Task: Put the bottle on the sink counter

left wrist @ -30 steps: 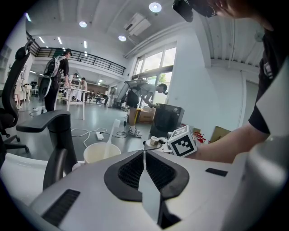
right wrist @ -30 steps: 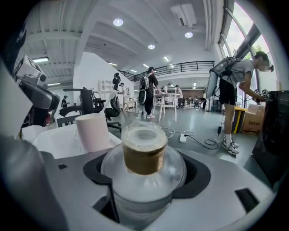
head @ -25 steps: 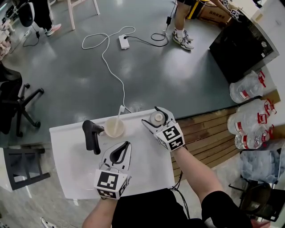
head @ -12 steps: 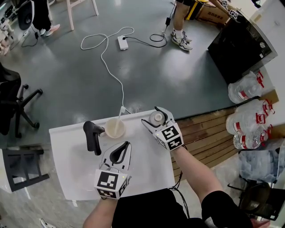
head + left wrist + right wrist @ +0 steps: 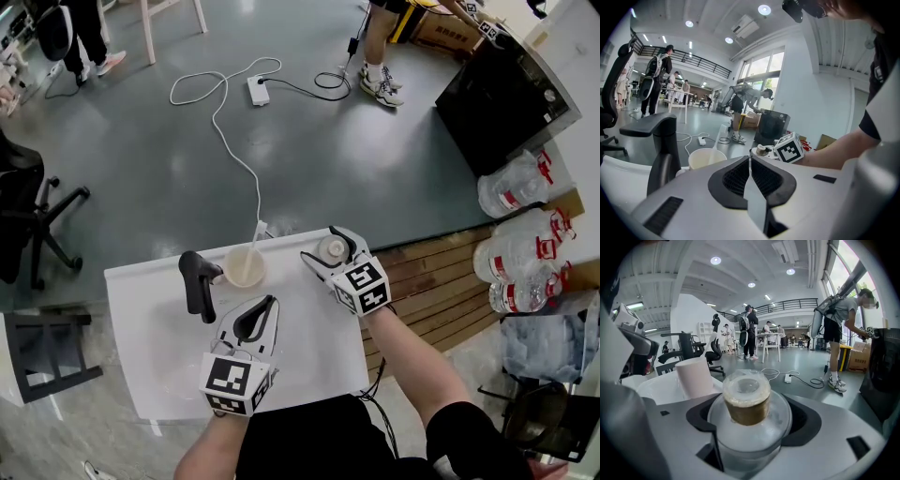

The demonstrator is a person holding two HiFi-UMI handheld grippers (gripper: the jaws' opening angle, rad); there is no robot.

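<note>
Cup (image 5: 244, 268), faucet (image 5: 197, 287) crowd counter (image 5: 150, 349) far edge; front open.

Your left gripper (image 5: 270, 303) hovers low over the near half of the white table (image 5: 141, 328), pointing away from you. Its jaws are pressed together with nothing between them, and your left wrist just shows at the table's near edge. Your right gripper (image 5: 323, 246) reaches to the table's far right corner, its jaws clamped around the body of the bottle (image 5: 331, 249). Your bare right forearm (image 5: 412, 367) runs back past the table's right edge.
</note>
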